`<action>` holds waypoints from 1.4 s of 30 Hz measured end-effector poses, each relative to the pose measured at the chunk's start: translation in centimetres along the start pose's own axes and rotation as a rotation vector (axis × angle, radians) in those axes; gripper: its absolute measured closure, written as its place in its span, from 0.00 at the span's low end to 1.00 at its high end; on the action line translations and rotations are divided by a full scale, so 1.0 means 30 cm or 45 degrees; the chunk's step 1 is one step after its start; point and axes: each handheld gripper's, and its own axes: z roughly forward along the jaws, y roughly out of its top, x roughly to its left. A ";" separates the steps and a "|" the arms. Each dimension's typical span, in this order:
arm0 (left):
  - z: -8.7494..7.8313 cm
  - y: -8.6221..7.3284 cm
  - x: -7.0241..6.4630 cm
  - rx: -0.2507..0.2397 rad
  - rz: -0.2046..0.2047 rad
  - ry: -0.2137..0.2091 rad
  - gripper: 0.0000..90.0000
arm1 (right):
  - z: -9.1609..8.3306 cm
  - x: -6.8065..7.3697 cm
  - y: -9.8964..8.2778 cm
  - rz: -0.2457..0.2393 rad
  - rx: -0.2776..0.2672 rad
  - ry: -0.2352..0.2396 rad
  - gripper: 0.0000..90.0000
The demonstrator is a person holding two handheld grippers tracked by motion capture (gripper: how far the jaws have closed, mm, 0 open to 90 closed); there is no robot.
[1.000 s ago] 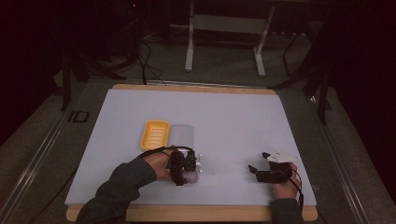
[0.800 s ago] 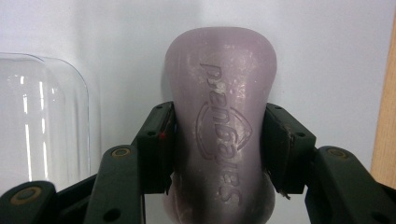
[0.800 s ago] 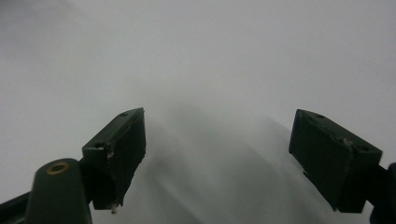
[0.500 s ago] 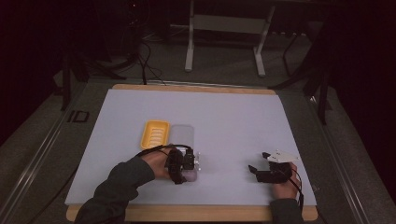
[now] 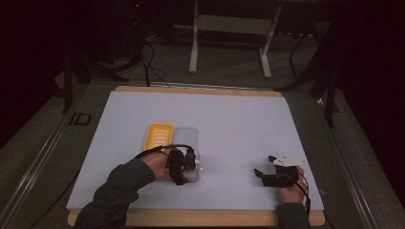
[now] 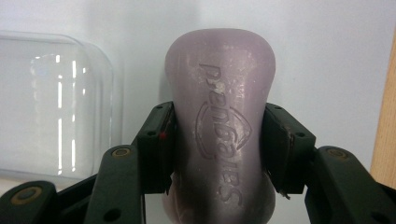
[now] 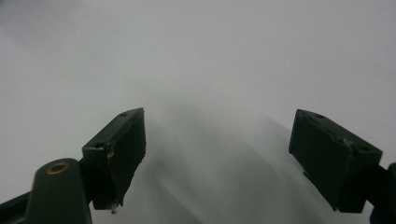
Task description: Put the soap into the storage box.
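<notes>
- Soap bar (image 6: 222, 135), pale lilac with raised lettering, is pinched at its middle between my left gripper (image 6: 219, 140) jaws, just beside the clear lid (image 6: 51, 102) on the tabletop (image 5: 239, 119).
- My right gripper (image 7: 217, 154) hangs with jaws spread over bare tabletop.
- Yellow tray (image 5: 159, 136) touches the lid.

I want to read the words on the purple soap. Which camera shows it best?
The left gripper view: the purple soap sits close up between the left gripper jaws, raised lettering visible. In the high view it is a small pale patch beside that gripper. The right gripper view looks at bare table.
</notes>
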 end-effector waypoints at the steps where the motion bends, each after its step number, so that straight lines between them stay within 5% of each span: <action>1: -0.004 -0.002 0.005 0.003 0.008 0.003 0.55 | 0.000 0.000 0.000 0.000 0.000 0.000 0.20; 42: -0.086 -0.075 0.086 -0.049 -0.117 0.072 0.55 | 0.000 0.000 0.000 0.000 0.000 -0.002 0.20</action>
